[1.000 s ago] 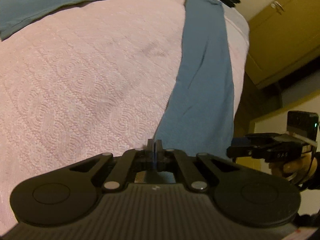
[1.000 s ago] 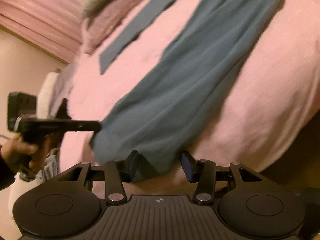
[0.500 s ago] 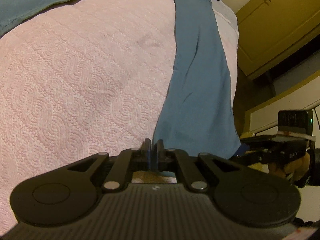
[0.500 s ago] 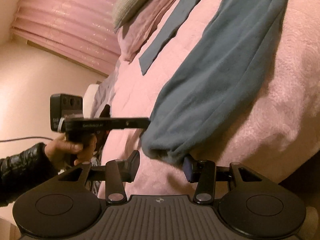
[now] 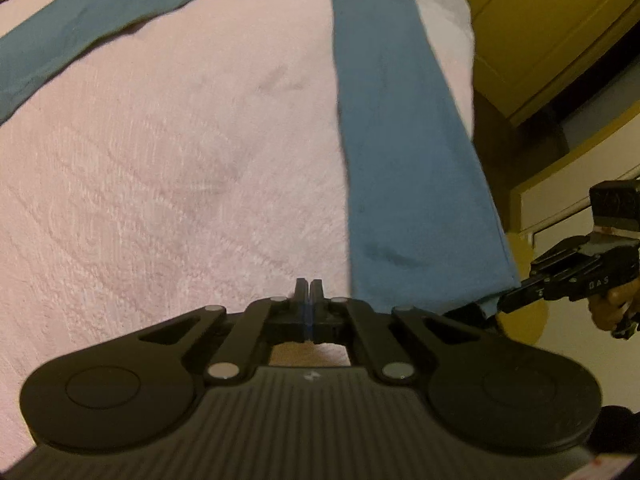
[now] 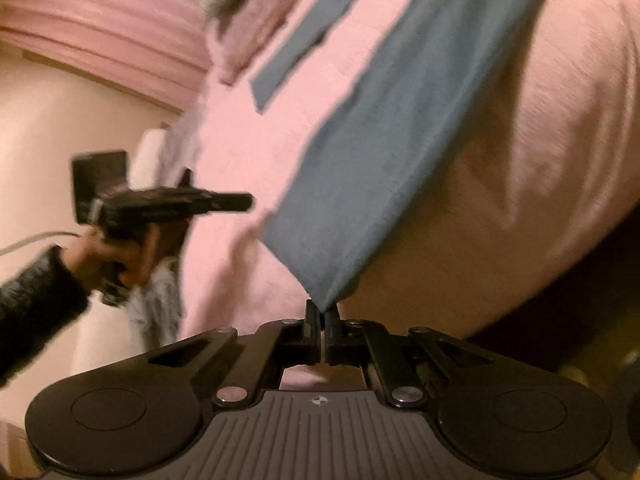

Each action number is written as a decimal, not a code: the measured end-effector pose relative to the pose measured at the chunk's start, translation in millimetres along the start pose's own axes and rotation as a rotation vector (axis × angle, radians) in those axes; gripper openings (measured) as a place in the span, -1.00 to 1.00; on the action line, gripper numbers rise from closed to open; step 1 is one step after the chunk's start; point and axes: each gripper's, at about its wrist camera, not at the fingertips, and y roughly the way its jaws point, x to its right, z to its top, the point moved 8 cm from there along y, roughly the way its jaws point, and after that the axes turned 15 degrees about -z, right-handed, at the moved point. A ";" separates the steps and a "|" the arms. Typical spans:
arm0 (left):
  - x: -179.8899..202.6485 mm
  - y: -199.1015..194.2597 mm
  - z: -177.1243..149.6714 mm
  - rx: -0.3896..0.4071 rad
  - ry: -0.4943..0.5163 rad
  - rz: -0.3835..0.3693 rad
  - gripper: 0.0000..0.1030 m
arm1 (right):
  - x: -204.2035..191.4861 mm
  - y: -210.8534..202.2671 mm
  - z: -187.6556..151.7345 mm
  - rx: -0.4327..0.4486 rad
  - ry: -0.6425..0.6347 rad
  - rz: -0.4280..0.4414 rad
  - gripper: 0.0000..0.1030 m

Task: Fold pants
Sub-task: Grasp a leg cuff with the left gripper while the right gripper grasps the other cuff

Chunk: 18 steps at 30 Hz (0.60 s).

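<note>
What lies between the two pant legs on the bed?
Only bare pink bedspread separates the two pant legs, shown in the left wrist view.

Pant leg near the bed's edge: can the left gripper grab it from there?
Probably yes. The left gripper sits just beside the pant leg at its hem, with only blanket between. Its jaws are shut, so they must open first.

— Grippers? Both are showing matte black ribbed housings, round side discs, silver pivot screws: left gripper (image 5: 308, 289), right gripper (image 6: 321, 311).
— Clothing? A black textured sleeve (image 6: 34, 292) is covering the left arm.
</note>
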 end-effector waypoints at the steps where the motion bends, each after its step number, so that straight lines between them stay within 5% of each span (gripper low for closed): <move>1: -3.1 3.2 -2.0 0.002 -0.009 0.000 -1.00 | 4.3 6.5 -0.7 -0.006 0.013 -0.014 -1.00; 4: -4.4 8.2 -4.0 0.027 -0.074 -0.044 -0.98 | 11.5 22.2 -4.2 -0.005 0.023 -0.086 -0.99; 6: 1.4 10.8 -4.0 0.048 -0.084 -0.076 -0.82 | 14.3 27.9 -10.4 -0.008 -0.010 -0.163 -0.80; 9: 9.8 15.7 -7.8 0.057 -0.114 -0.141 -0.48 | 14.5 25.1 -19.0 -0.012 -0.013 -0.179 -0.21; 12: 13.6 28.8 -14.2 0.034 -0.107 -0.150 -0.44 | 13.6 18.2 -22.3 -0.004 -0.006 -0.180 -0.10; 15: 15.6 34.0 -16.3 0.020 -0.104 -0.160 -0.56 | 8.6 16.7 -14.8 0.027 0.024 -0.173 -0.10; 17: 17.0 28.5 -15.5 0.027 -0.102 -0.171 -1.00 | 10.0 14.5 -8.6 0.055 0.045 -0.155 -0.09; 18: 16.6 23.8 -15.6 0.029 -0.100 -0.165 -1.00 | 10.2 15.1 -5.0 0.064 0.057 -0.151 -0.09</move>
